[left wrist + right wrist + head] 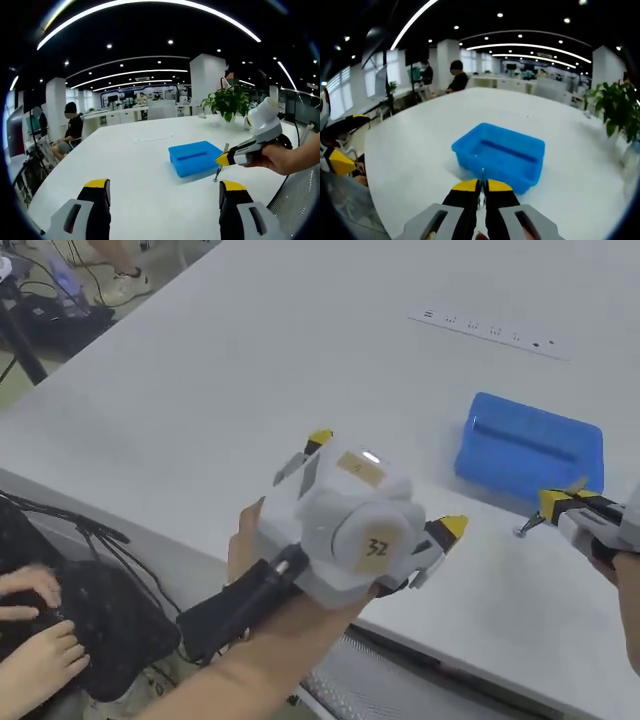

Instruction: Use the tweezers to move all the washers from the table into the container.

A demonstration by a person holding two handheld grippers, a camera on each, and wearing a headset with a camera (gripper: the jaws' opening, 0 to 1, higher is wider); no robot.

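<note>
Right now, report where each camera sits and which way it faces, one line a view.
Head view: on the person's head, looking down at the white table; a hand holds the left gripper, and the right gripper is at the right edge.
Left gripper view: on the left gripper, looking across the table between its open jaws toward the blue container.
Right gripper view: on the right gripper, looking along jaws shut on the tweezers at the container.
Shared: all three show the container; each gripper view catches the other gripper.

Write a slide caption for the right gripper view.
Right gripper, shut on tweezers, points them at the blue container on the white table.
</note>
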